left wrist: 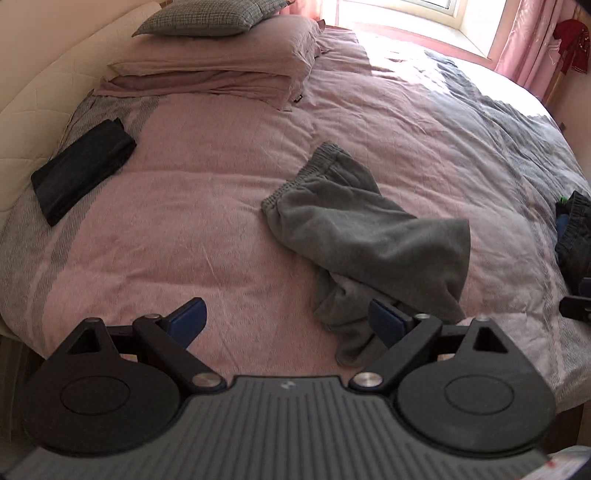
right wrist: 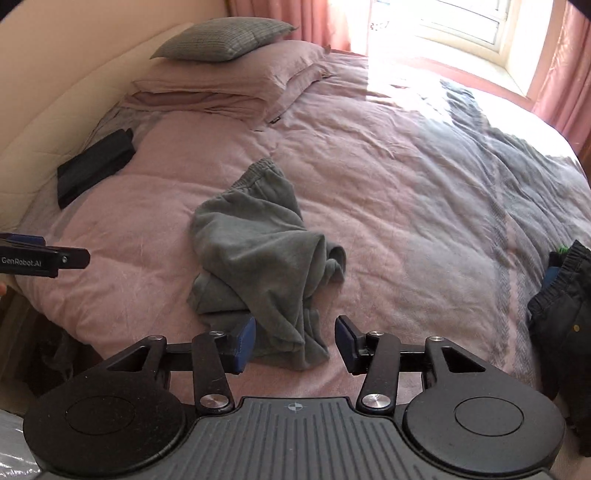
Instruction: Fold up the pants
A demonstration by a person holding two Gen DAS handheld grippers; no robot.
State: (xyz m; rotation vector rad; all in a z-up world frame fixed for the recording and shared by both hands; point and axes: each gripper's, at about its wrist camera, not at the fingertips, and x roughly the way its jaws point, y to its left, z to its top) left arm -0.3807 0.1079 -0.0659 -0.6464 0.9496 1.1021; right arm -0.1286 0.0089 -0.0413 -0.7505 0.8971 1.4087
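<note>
Folding not yet begun — the grey pants (right wrist: 258, 251) lie crumpled on the bed (right wrist: 406, 184), left hand-held gripper (left wrist: 288, 325) and right hand-held gripper (right wrist: 295, 341) both spread, empty.

Lit by daylight from the window (left wrist: 424, 22) at the upper right of both frames, blown out to white there. Glare spilling onto the bed (left wrist: 406, 62) just below it, washing out the cover's colour (worst in the right wrist view, upper centre-right). Dimmer and flatter toward the lower left, with soft shadows in the quilt's creases and under the grey pants (left wrist: 369, 236). Strong fisheye bending: bed edge and headboard (right wrist: 74, 110) curved, corners dark. Slightly soft overall, grainy in the shaded parts. Black folded cloth (left wrist: 81, 170) at left nearly without detail. Dark clothes (right wrist: 561, 306) at the right edge smeared by distortion.
</note>
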